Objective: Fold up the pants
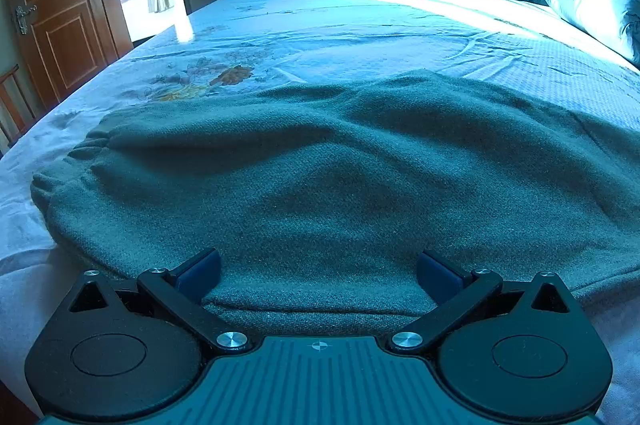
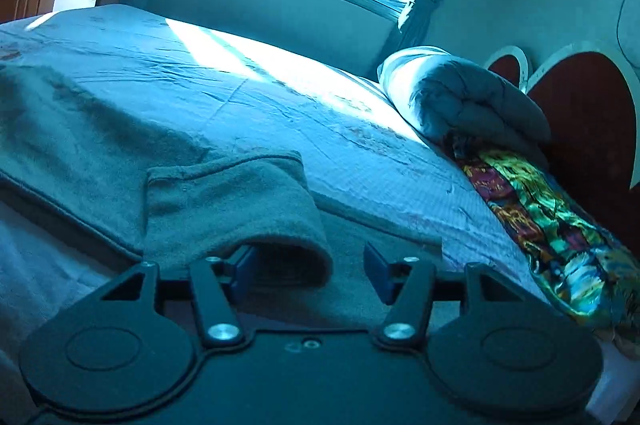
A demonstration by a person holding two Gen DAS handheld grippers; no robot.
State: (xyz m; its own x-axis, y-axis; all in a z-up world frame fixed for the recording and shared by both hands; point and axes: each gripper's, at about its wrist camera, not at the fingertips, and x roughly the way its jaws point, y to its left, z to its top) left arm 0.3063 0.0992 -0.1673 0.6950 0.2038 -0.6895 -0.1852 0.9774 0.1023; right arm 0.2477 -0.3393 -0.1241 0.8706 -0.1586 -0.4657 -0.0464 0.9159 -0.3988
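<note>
Grey-green fleece pants (image 1: 320, 165) lie spread across the bed, their gathered waistband (image 1: 60, 169) at the left in the left wrist view. My left gripper (image 1: 318, 265) stands wide open over the near hem, and neither pad presses on the cloth. In the right wrist view the pants (image 2: 80, 137) stretch off to the left. A leg end (image 2: 232, 201) is doubled back over them just ahead of my right gripper (image 2: 311, 263). That gripper is open. The curled cloth edge sits between its fingers and drapes over the left fingertip (image 2: 244, 265), while the right fingertip (image 2: 378, 265) stands apart from it.
The bed sheet (image 1: 360, 25) is pale with a flower print and a sunlit strip at the far side. A rolled quilt (image 2: 472, 101), a colourful cloth (image 2: 540, 217) and a red headboard (image 2: 584, 113) lie to the right. A wooden door (image 1: 56, 5) and a chair (image 1: 12, 105) stand left.
</note>
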